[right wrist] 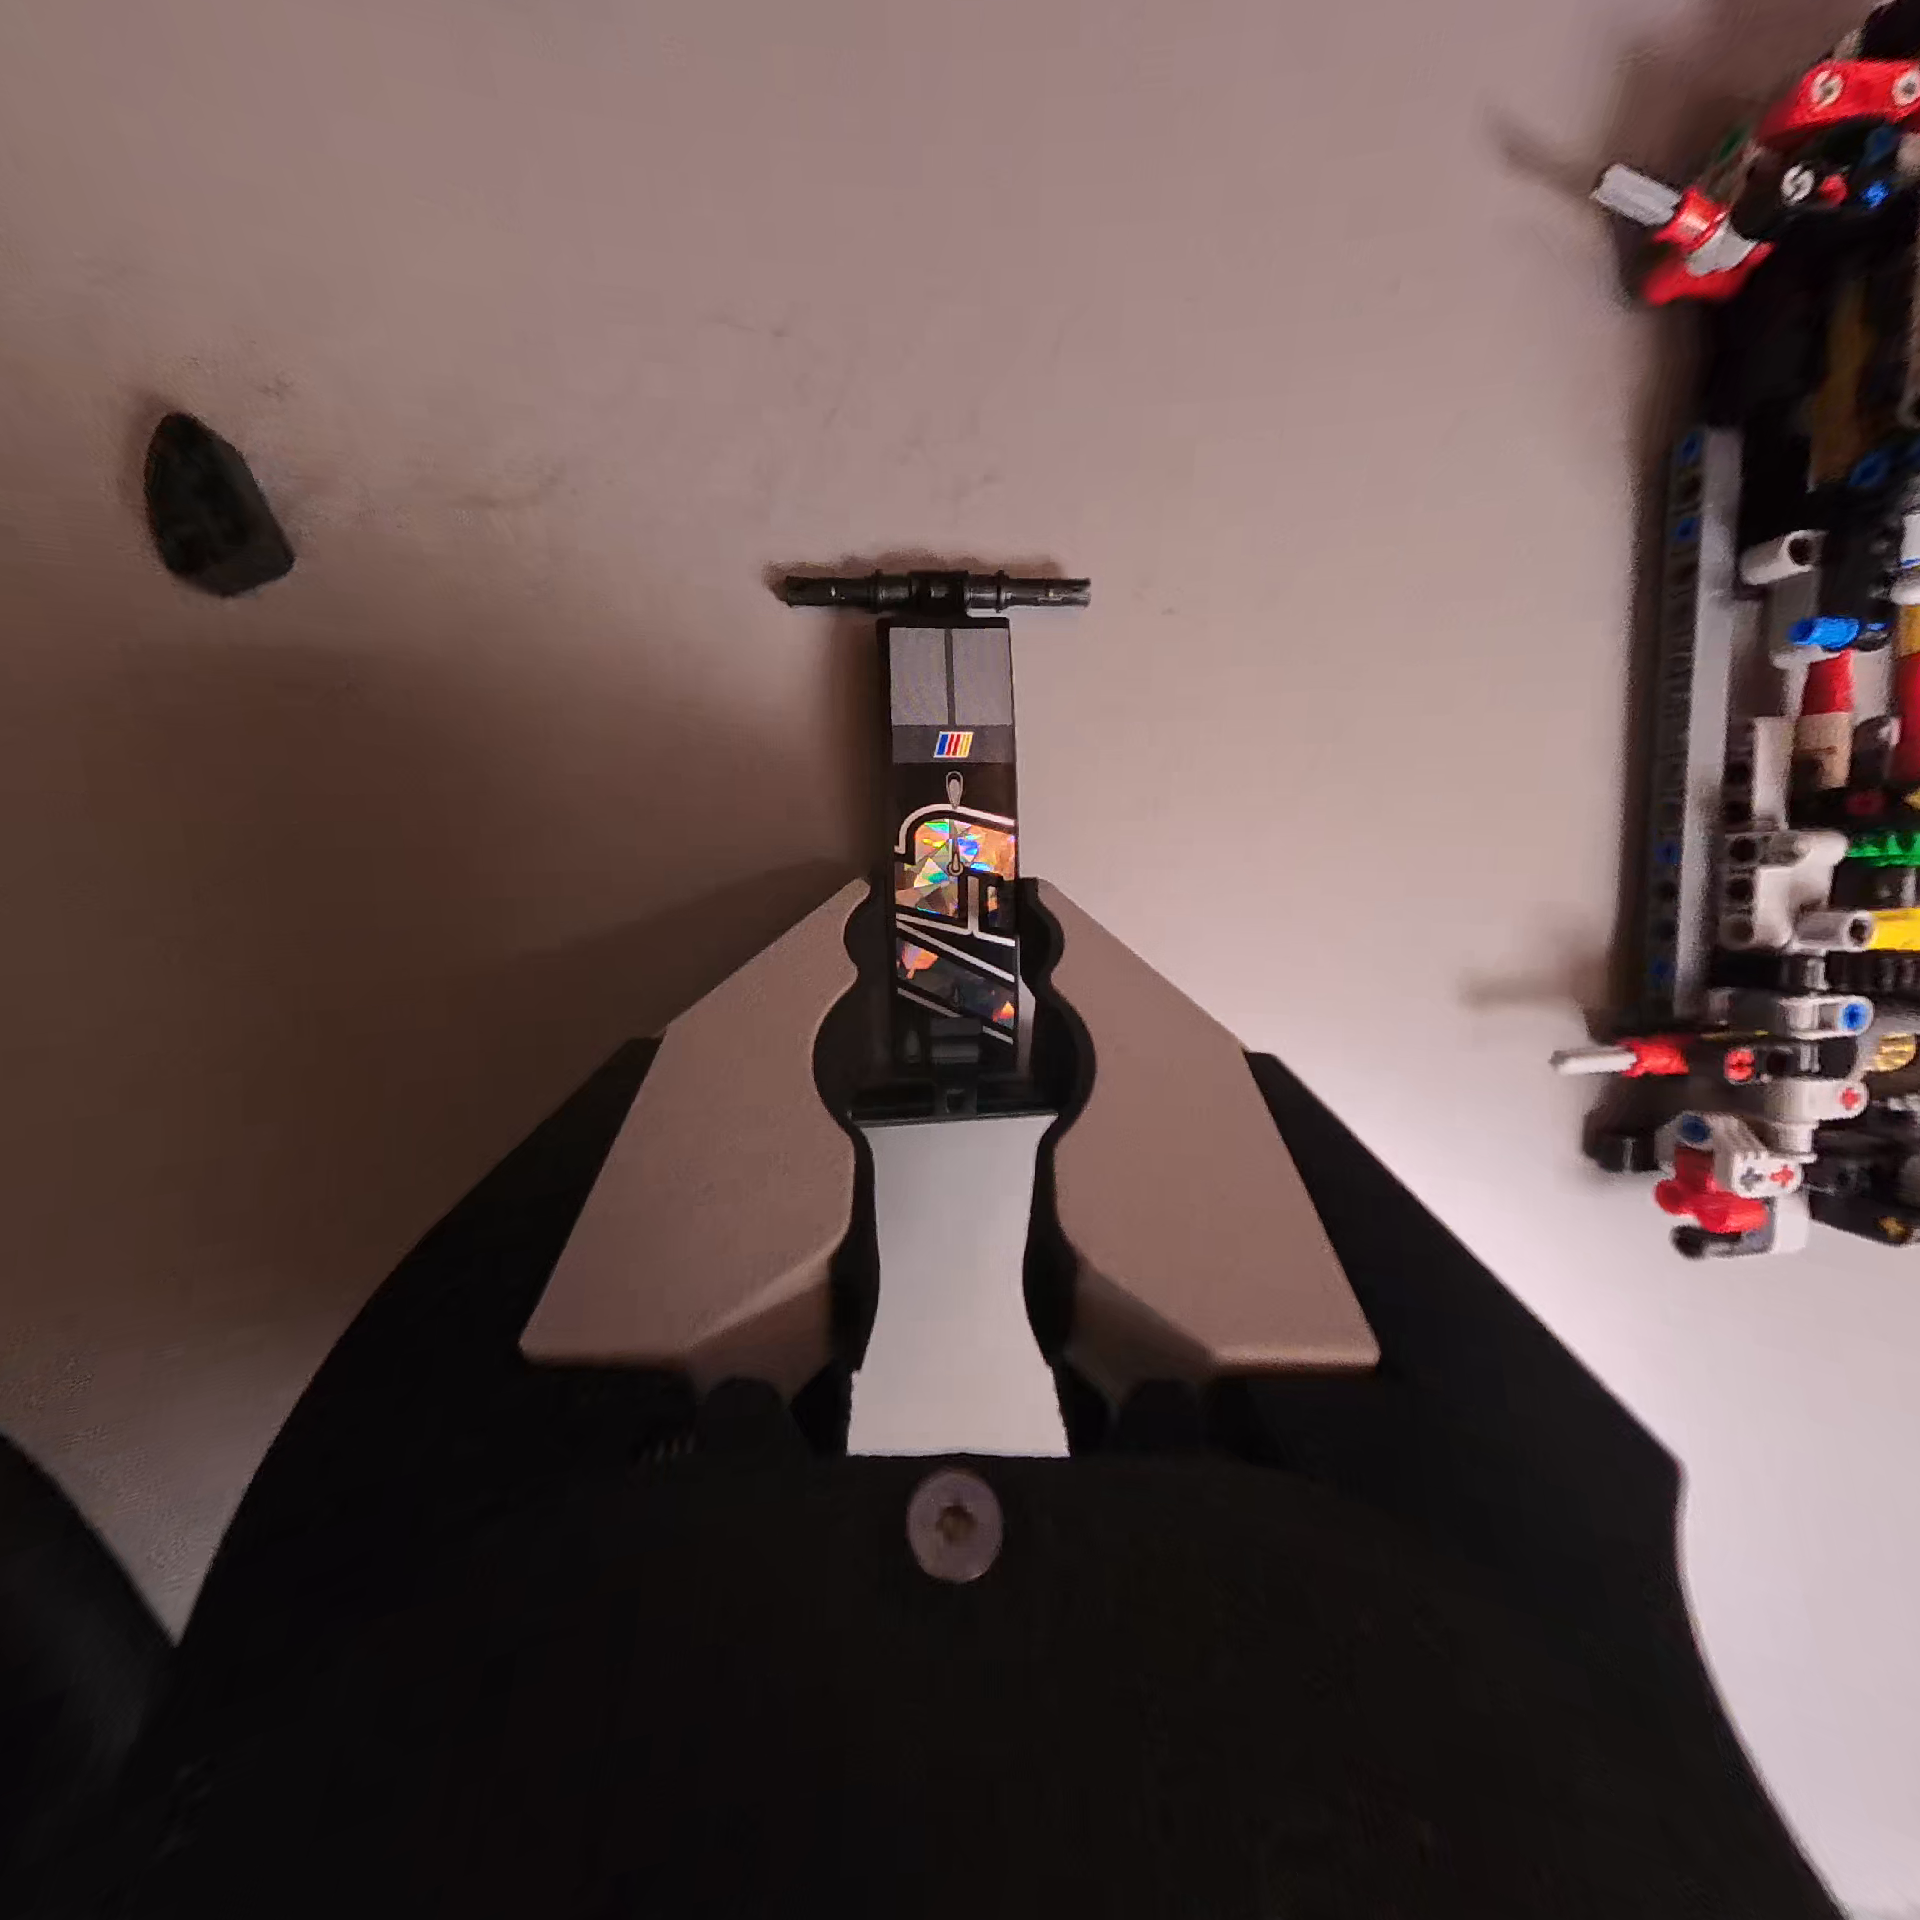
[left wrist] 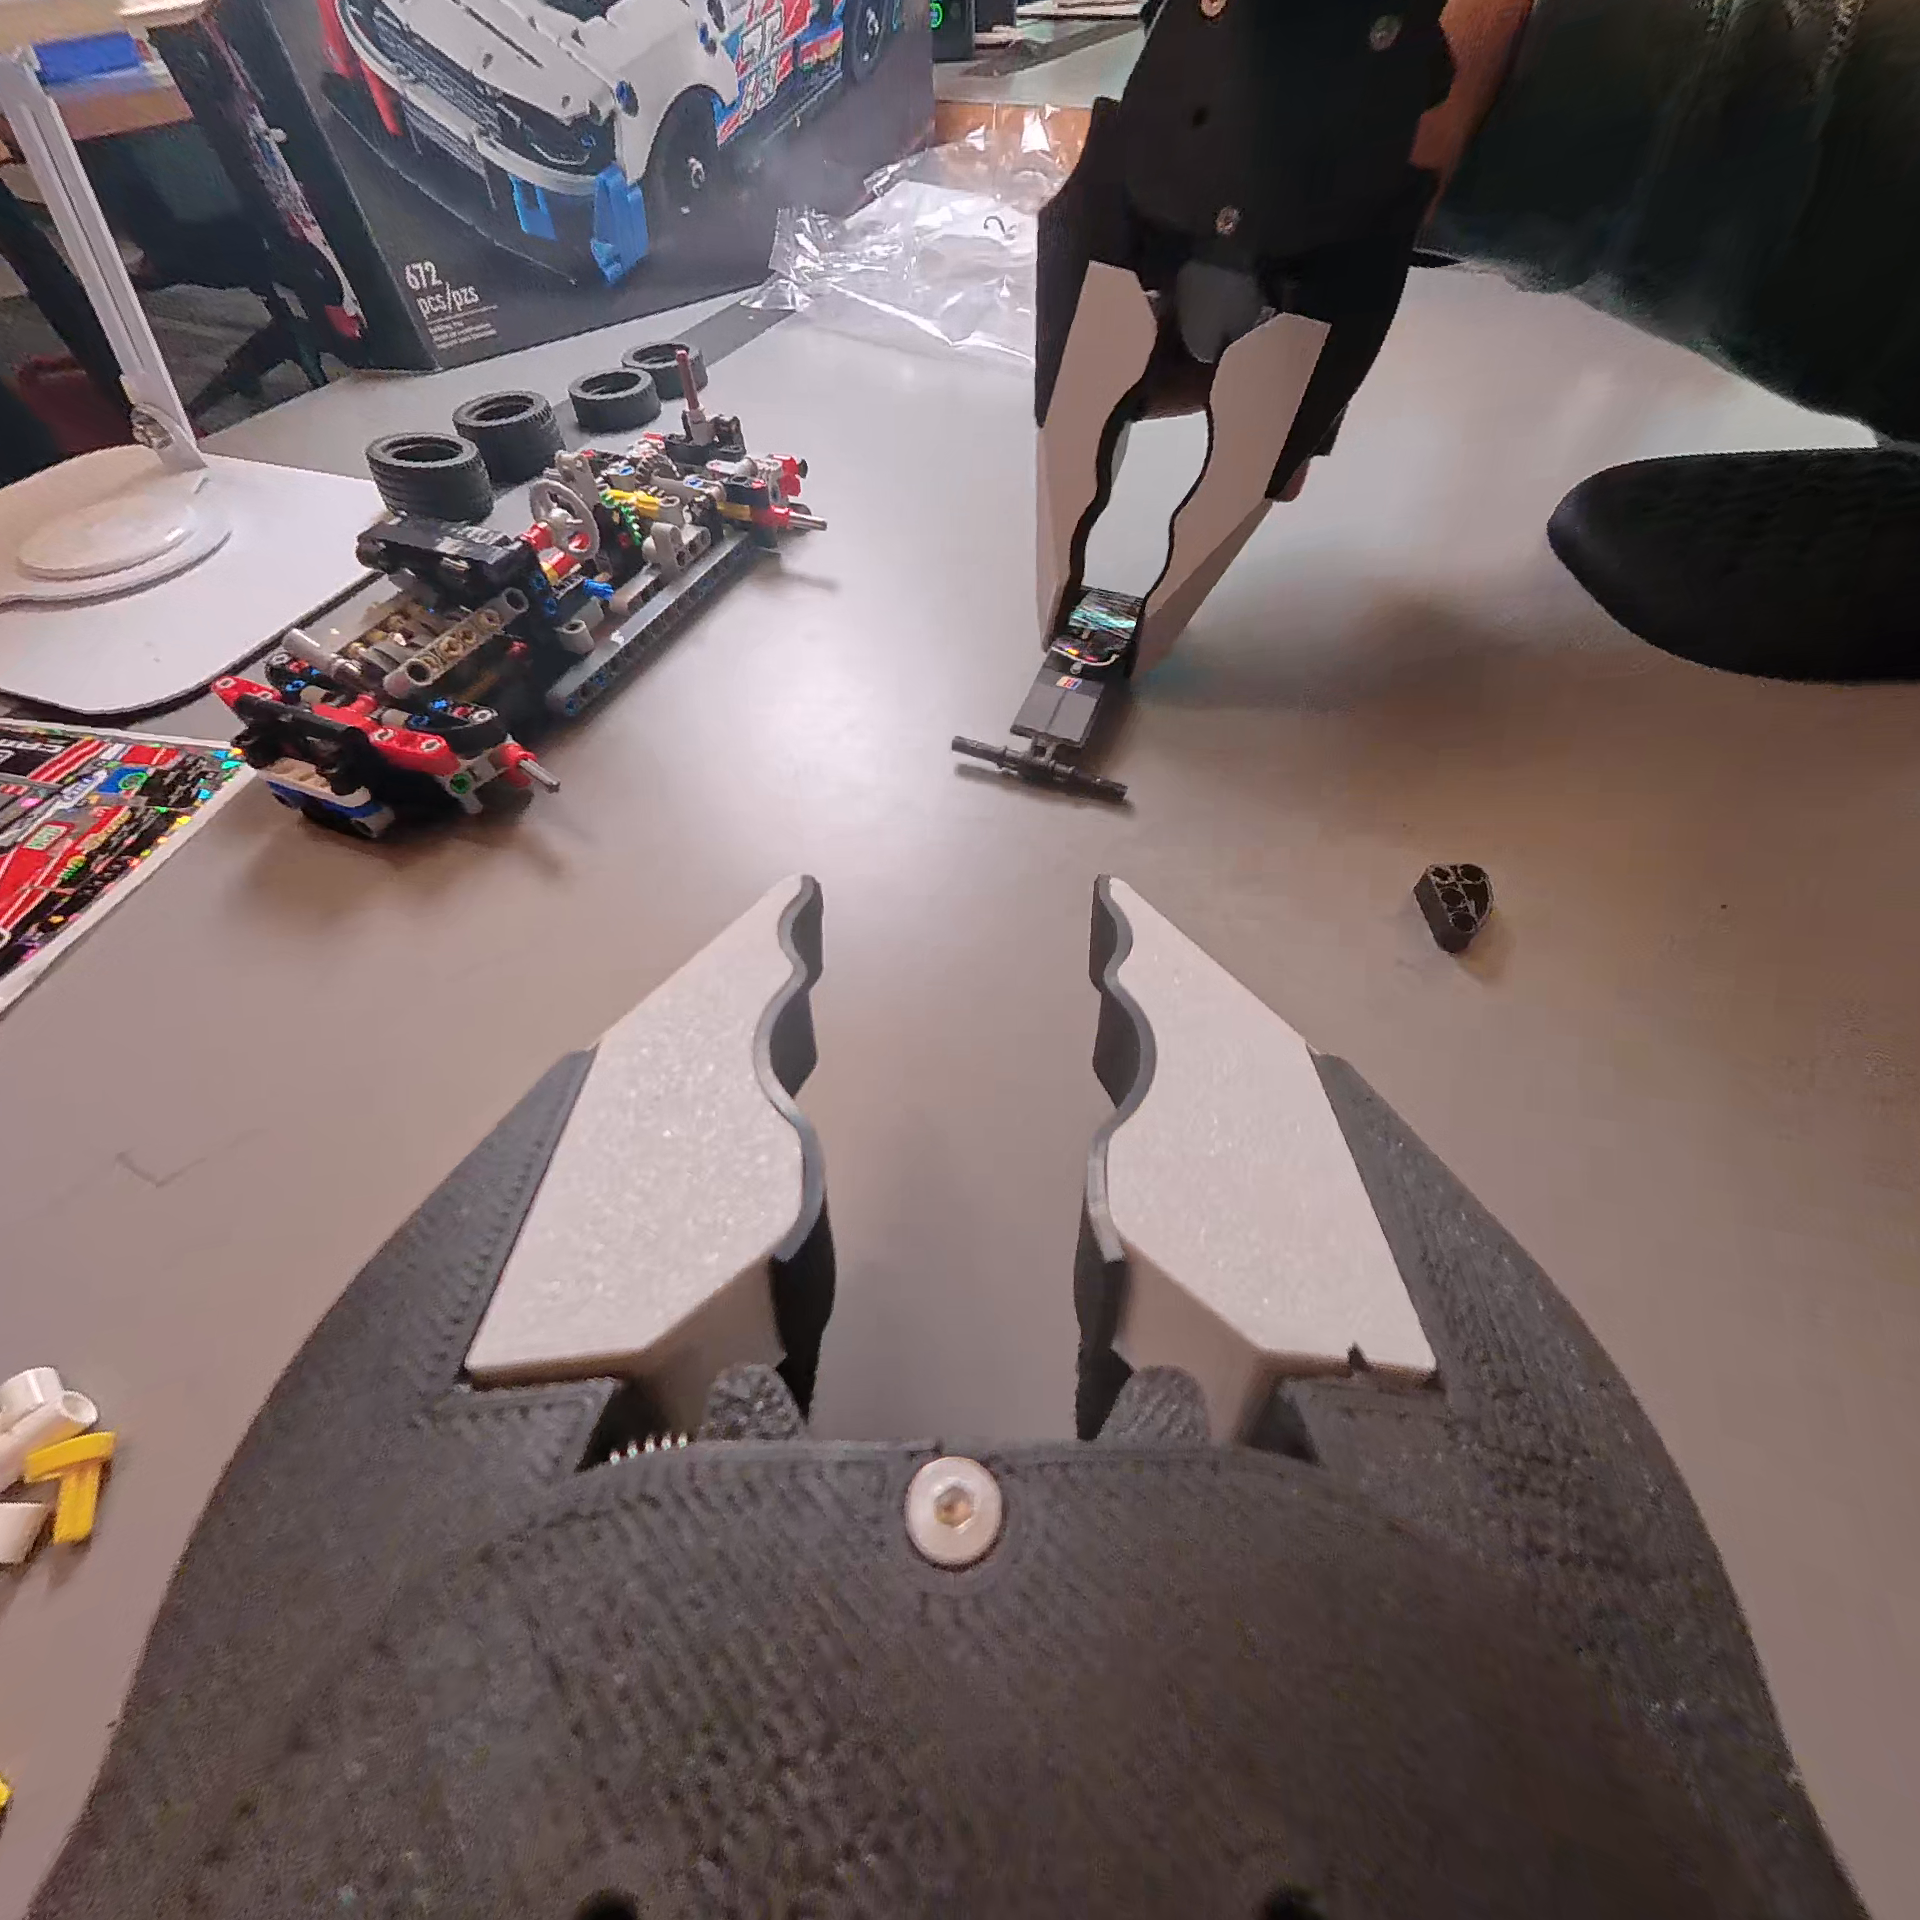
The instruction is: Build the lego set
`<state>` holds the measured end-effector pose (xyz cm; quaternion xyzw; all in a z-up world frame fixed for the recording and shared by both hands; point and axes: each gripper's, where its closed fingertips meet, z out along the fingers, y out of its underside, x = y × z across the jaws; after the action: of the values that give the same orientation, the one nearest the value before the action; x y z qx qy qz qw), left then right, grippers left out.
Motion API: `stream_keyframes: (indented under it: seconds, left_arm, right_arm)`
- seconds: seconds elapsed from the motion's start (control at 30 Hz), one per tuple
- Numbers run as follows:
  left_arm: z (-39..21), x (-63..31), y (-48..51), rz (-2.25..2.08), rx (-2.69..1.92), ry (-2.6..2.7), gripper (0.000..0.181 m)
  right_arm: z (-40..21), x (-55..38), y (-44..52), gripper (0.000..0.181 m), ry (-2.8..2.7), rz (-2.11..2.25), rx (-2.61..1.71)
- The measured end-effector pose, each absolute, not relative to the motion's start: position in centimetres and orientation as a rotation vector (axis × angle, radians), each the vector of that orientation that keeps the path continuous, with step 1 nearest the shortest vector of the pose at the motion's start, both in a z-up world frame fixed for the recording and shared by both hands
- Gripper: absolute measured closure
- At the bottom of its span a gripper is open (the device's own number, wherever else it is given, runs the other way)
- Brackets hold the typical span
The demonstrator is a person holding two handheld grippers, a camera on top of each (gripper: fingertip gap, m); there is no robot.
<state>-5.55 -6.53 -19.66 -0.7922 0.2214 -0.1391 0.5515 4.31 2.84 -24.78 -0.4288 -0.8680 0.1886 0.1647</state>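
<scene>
Sticker sheet (left wrist: 78,831): far left edge of the worktop (left wrist: 935,1039), lying flat, red and black with shiny patches.
Loose pieces (left wrist: 47,1455): small white and yellow parts at the lower left edge, near the left tool's body.
Car chassis (left wrist: 520,613): partly built, many colours, lying on the worktop left of centre; in the right wrist view it runs along the right edge (right wrist: 1787,779).
Tyres (left wrist: 520,431): four black ones in a row just behind the chassis.
Set box (left wrist: 582,156): standing behind the tyres, with a white car pictured on it.
Plastic bags (left wrist: 935,249): clear and crumpled, right of the box.
Left tool (left wrist: 956,914): fingers spread wide, nothing between them, low over bare worktop.
Black panel (right wrist: 954,831): long, stickered, with a cross axle (right wrist: 935,592) at its far end; it lies on the worktop at centre (left wrist: 1070,696).
Right tool (right wrist: 951,904): tips closed narrowly on the panel's near end, pointing down at the worktop (left wrist: 1096,634).
Small black piece (left wrist: 1452,906): alone on the worktop right of the panel, well apart from it.
</scene>
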Motion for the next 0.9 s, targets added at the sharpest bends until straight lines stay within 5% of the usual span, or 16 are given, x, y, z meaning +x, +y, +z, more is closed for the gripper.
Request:
stream_keyframes:
  seconds: [0.17,0.6,0.9]
  left_arm:
    - [-19.9,-5.5,-6.6,-0.303,-1.882,0.551,0.131]
    - [-18.2,-6.0,-3.3,-0.223,-1.774,0.486,0.136]
    - [-18.1,-6.1,-1.7,-0.157,-1.765,0.455,0.144]
  right_arm:
    - [-22.8,3.7,3.0,0.130,-2.318,0.570,-1.233]
    - [-21.7,4.5,4.6,0.137,-1.846,0.775,-1.248]
    - [-22.1,6.8,-8.5,0.139,-2.291,1.090,-0.962]
